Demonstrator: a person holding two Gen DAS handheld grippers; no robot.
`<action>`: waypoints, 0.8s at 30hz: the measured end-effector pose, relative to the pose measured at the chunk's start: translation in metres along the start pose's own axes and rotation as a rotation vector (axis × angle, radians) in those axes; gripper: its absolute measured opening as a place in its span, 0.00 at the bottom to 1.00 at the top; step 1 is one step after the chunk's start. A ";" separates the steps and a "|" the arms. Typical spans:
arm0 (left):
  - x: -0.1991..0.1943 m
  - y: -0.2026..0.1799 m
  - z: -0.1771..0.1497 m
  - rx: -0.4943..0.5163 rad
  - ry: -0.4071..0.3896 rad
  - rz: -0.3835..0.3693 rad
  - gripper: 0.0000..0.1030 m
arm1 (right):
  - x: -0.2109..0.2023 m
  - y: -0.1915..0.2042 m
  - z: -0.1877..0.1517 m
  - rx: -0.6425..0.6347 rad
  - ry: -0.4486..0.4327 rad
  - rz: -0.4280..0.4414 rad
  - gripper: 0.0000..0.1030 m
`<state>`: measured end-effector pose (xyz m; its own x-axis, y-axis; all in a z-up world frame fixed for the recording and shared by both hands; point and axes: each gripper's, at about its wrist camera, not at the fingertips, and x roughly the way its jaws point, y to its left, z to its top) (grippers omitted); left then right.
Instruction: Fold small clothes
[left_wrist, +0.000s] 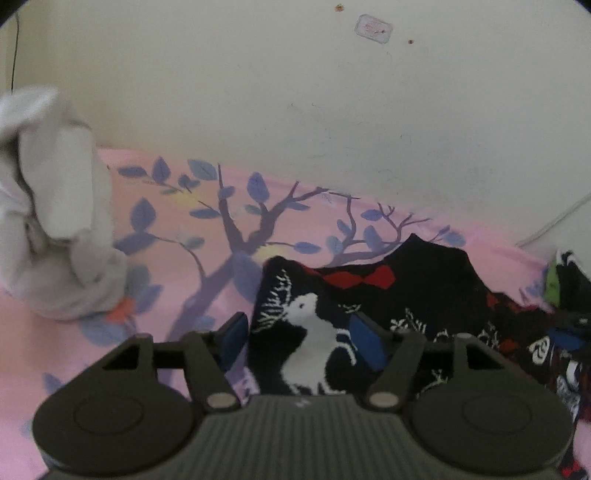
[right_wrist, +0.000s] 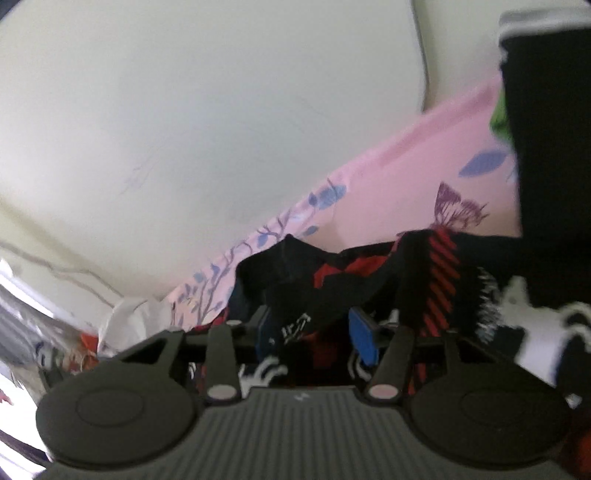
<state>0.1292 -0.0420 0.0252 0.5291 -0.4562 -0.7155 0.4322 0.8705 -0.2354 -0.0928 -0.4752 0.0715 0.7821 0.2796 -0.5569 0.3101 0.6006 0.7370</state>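
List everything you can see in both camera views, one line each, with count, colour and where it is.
Black knitted garment with white reindeer and red bows: one, black, white and red, spread on the sheet under both claws.
Pale grey bundled cloth: one, light grey, on the sheet at far left of the left view.
Pink bedsheet printed with blue leaves and purple branches: one, beneath all the clothes.
Cream wall: one, behind the bed.
Small rectangular sticker: one, pale, high on the wall.
Dark clothes with a green patch: count unclear, right edge of the left view.
Left claw: one, dark with blue pads, open over the reindeer.
Right claw: one, open over the garment.
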 end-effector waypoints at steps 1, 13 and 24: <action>0.002 0.002 -0.002 -0.009 0.007 0.000 0.44 | 0.010 0.001 0.002 0.003 0.026 -0.022 0.38; -0.044 0.030 -0.016 -0.148 -0.227 -0.074 0.10 | -0.102 0.035 -0.045 -0.241 -0.434 0.030 0.07; -0.049 0.033 -0.022 -0.132 -0.239 0.016 0.38 | -0.166 -0.043 -0.124 -0.081 -0.395 -0.344 0.19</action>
<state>0.1018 0.0134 0.0377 0.6994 -0.4588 -0.5481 0.3314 0.8875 -0.3201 -0.3035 -0.4546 0.0845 0.7911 -0.2383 -0.5633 0.5546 0.6678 0.4964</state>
